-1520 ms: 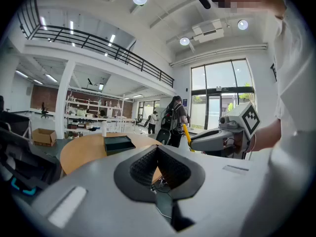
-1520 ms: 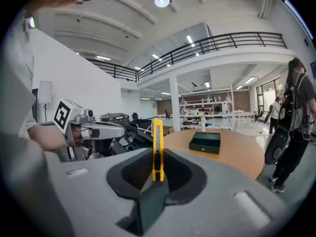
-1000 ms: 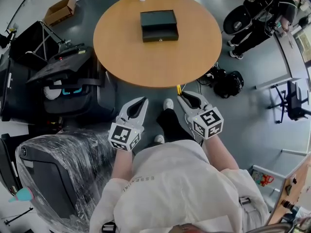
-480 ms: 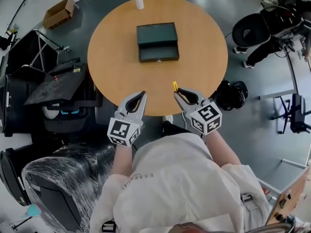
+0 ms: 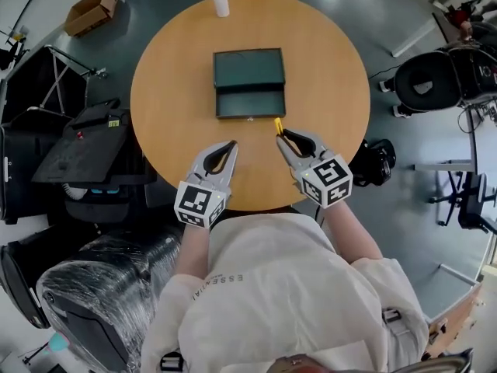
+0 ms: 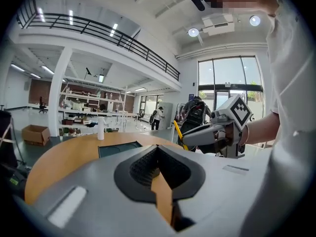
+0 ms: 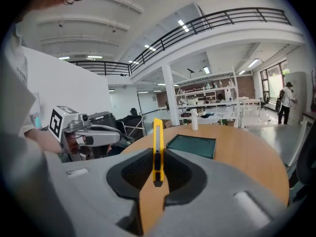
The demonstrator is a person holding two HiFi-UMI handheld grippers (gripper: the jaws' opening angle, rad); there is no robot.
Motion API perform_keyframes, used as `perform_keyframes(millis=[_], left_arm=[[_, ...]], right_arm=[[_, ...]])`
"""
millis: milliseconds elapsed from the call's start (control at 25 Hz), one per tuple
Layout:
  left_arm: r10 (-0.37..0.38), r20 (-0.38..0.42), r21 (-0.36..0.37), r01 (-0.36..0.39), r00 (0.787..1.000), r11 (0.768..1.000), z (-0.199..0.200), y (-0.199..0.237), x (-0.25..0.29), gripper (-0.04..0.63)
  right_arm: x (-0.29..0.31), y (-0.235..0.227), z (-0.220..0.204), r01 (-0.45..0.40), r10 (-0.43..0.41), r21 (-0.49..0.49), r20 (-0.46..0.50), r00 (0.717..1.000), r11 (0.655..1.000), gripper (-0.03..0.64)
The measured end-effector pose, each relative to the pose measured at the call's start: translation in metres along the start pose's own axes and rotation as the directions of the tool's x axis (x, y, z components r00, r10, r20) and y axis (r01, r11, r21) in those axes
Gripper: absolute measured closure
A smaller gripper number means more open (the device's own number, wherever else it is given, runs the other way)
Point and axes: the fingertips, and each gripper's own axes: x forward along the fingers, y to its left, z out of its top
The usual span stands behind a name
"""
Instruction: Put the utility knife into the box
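– Carrying the knife to the box looks like our step; our right gripper pinches it, the yellow end poking out toward twelve o'clock.
– And our left gripper?
– Jaws pressed together, nothing between, at nine o'clock of the right.
– The box sits mid-table, near, at eleven o'clock of the knife. Next we'd reach over it, lower, then spread the jaws.
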Motion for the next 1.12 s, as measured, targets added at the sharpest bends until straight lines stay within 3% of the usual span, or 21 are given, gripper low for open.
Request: perform_keyframes(millis=[360, 600, 800, 1120], left_arm=[[-0.001, 0.008, -0.041, 0.001, 1.0, 0.999, 0.009, 0.049, 0.029, 0.584], [-0.031, -0.015, -0.075, 0.03, 0.999, 0.997, 0.001, 0.082, 0.05, 0.583], [-0.023, -0.024, -0.144, 0.019, 0.999, 0.989, -0.013, 0.095, 0.05, 0.583], [-0.009, -0.06, -0.147, 0.0, 0.998, 0.989, -0.032, 0.116, 0.053, 0.583]], right_arm=[[0.061, -0.027, -0.004, 0.026, -0.035, -0.078, -0.114, 0.993, 0.997, 0.56], [0.129, -0.042, -0.029, -0.049, 0.008, -0.142, -0.274, 0.962, 0.989, 0.56], [0.177, -0.057, -0.063, -0.111, 0.027, -0.17, -0.434, 0.901, 0.979, 0.56], [0.216, -0.071, -0.122, -0.217, 0.06, -0.157, -0.662, 0.747, 0.963, 0.56]])
